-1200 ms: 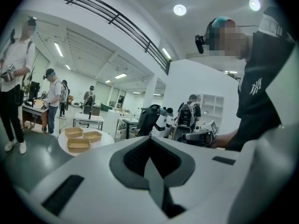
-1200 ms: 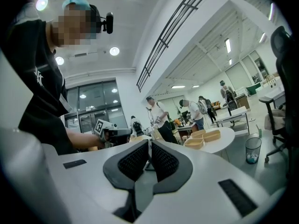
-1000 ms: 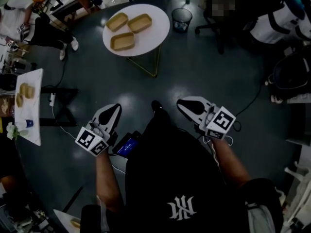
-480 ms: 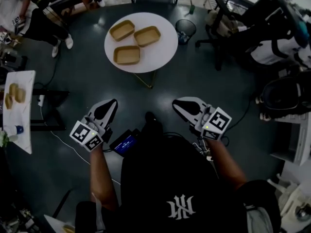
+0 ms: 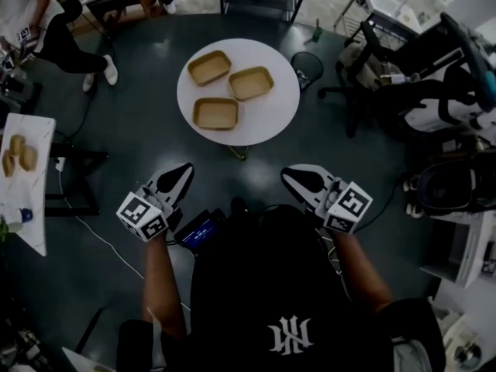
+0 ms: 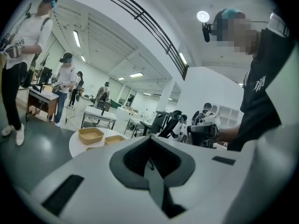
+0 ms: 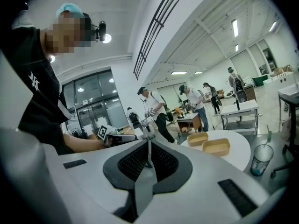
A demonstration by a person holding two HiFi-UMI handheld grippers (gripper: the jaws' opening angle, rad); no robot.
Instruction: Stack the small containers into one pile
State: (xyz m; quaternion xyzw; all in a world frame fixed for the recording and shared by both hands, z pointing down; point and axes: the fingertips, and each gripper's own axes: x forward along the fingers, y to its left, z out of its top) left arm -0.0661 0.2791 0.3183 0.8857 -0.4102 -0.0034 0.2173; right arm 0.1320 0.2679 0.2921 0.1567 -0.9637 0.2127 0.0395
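Three shallow tan containers lie apart on a round white table [image 5: 273,122]: one at the far left [image 5: 209,67], one at the right [image 5: 250,83], one nearest me [image 5: 215,113]. They are side by side, none stacked. My left gripper [image 5: 184,170] and right gripper [image 5: 289,173] hang over the dark floor short of the table, both shut and empty. In the left gripper view the left gripper [image 6: 149,140] points toward two of the containers [image 6: 90,135]. In the right gripper view the right gripper [image 7: 149,143] has two containers [image 7: 216,146] ahead to its right.
A wire waste bin [image 5: 307,67] stands just right of the table's far side. Office chairs [image 5: 391,68] and equipment crowd the right. A white side table [image 5: 25,200] with small items is at the left. Other people stand around desks at the back.
The round table with the containers has drawn closer, moving down and right in the head view. Both grippers have travelled forward with me, still shut and empty.
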